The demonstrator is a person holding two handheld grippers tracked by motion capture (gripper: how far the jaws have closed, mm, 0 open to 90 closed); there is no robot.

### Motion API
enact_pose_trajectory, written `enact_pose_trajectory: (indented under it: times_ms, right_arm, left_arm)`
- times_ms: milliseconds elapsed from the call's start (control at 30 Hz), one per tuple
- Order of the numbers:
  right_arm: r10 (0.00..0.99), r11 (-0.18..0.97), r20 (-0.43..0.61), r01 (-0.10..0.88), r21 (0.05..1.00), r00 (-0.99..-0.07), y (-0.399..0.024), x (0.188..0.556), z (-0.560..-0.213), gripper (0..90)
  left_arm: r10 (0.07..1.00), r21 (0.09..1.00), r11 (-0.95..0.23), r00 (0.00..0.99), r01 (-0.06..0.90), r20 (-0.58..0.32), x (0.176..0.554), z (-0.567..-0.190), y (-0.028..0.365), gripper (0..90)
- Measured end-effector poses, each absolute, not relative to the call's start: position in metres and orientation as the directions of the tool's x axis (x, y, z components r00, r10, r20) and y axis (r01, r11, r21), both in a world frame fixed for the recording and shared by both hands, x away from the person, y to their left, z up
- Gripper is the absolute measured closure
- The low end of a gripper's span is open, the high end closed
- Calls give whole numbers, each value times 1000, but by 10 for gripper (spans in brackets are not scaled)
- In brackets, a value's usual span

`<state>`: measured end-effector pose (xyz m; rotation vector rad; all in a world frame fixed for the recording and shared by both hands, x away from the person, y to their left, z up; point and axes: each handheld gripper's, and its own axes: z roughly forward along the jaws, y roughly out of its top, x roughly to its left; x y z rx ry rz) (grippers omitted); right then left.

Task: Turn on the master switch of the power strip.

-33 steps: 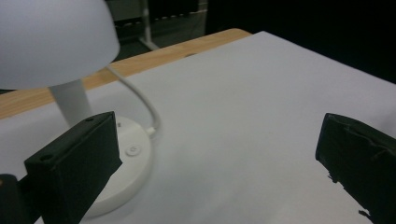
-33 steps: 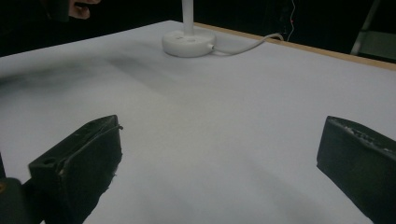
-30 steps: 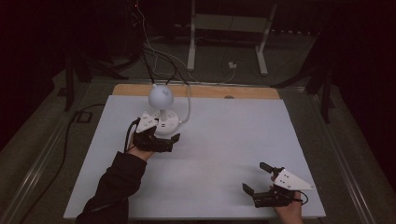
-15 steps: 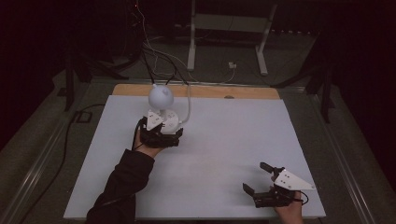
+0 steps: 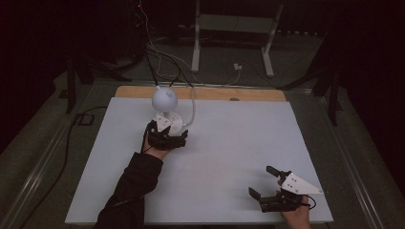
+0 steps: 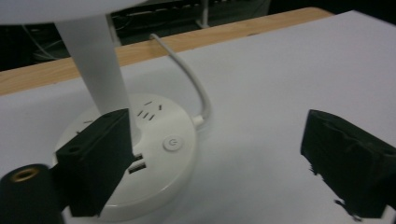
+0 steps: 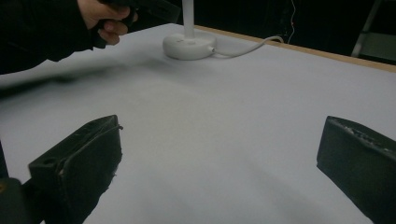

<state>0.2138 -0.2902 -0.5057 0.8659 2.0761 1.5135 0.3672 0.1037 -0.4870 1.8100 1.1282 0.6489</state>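
White plastic makes up the lamp that we see near the far left part of the table: a round head on a slim stem rising from a disc-shaped base. In the left gripper view, that base carries a round power button, a few slots on top and a socket in its side; a white cable runs from its rim toward the wooden strip at the table's far edge. Our left gripper hovers over the base. Its jaws are wide apart, though they have just been closing a little, one low at the base's near rim, the other over bare table, and nothing is clamped between them. Our right gripper rests near the table's near right corner, well apart from the lamp, with jaws spread wide and holding nothing.
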Motion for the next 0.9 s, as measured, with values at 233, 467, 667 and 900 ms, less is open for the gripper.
enact_pose_trajectory:
  times_ms: [233,467,667,900]
  right_arm:
    - [699,208,24,236,949,-714,-290,214,-506,0]
    - [699,205,26,235,950,-715,-291,214,-506,0]
    - [699,203,28,235,950,-715,-291,214,-506,0]
    - [701,198,31,236,951,-713,-292,214,-506,0]
  left_arm:
    - [909,865,-213,418,455,4,375,-496,100,228]
    - [914,859,-226,406,460,23,379,-500,100,449]
    - [915,860,-212,403,463,9,385,-501,101,623]
    - [914,857,-212,405,470,5,393,-498,100,778]
